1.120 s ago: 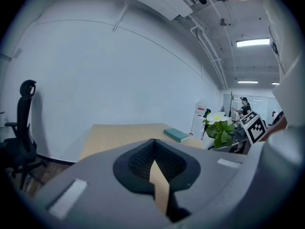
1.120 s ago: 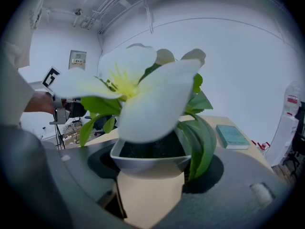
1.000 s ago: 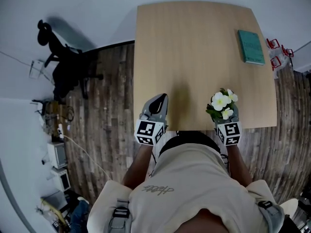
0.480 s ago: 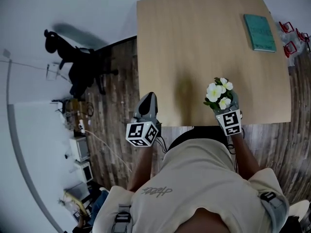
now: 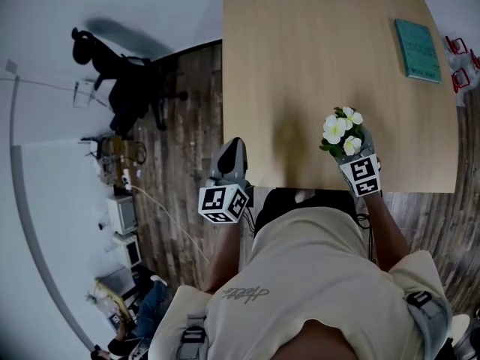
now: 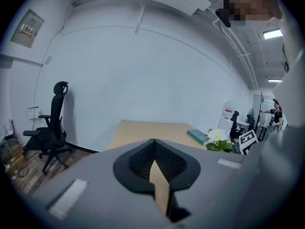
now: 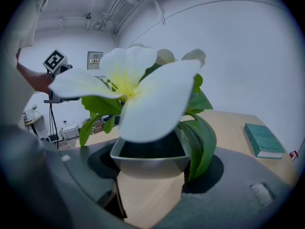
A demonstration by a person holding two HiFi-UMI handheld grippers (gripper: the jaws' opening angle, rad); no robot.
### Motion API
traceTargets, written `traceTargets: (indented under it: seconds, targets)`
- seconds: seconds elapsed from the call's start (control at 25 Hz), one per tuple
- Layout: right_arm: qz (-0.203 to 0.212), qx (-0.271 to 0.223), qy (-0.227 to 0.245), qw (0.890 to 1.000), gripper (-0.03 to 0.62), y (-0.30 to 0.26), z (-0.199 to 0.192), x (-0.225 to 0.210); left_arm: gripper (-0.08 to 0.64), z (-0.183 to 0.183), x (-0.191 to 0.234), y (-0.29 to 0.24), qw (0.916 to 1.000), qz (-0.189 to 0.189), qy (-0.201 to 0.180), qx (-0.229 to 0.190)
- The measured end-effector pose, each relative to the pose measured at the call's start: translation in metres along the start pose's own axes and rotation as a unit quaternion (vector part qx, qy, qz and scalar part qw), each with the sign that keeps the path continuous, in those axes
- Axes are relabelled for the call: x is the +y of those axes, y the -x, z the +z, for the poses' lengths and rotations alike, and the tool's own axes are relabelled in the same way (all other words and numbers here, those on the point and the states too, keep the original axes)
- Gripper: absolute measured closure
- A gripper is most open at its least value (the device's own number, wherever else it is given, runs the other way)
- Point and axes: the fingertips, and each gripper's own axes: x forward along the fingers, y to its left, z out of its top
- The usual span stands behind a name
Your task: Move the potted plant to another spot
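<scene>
The potted plant (image 5: 341, 130) has white flowers, green leaves and a square grey pot (image 7: 151, 159). My right gripper (image 5: 351, 152) is shut on that pot, one jaw on each side, near the front edge of the wooden table (image 5: 315, 51), towards its right. Whether the pot's base touches the tabletop is hidden. My left gripper (image 5: 231, 152) is by the table's front left corner, holding nothing. In the left gripper view my left gripper (image 6: 153, 142) has its fingertips meeting, and the plant (image 6: 218, 140) shows far off to the right.
A teal book (image 5: 418, 49) lies at the table's far right. A black office chair (image 5: 124, 81) stands on the wood floor to the left, beside cables and equipment along the white wall. Red objects (image 5: 459, 51) sit just past the table's right edge.
The right gripper has carried the plant a little farther in over the table. The left gripper has drifted left towards the table's corner. The head view has shifted too.
</scene>
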Motion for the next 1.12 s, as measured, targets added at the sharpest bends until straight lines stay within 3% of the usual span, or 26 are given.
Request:
traceTargets:
  seconds: [0.32, 0.6, 1.12]
  targets:
    - [-0.012, 0.011, -0.008, 1.000, 0.252, -0.044, 0.021, 0.052, 0.543, 0.008, 0.062, 0.013, 0.9995, -0.019, -0.017, -0.019]
    - [-0.011, 0.015, -0.023, 1.000, 0.252, -0.096, 0.038, 0.107, 0.543, 0.005, 0.127, 0.028, 0.9989, -0.030, -0.036, -0.009]
    - [-0.015, 0.033, 0.012, 0.999, 0.252, -0.203, 0.046, 0.167, 0.543, -0.011, 0.217, 0.037, 0.9981, -0.055, -0.020, 0.020]
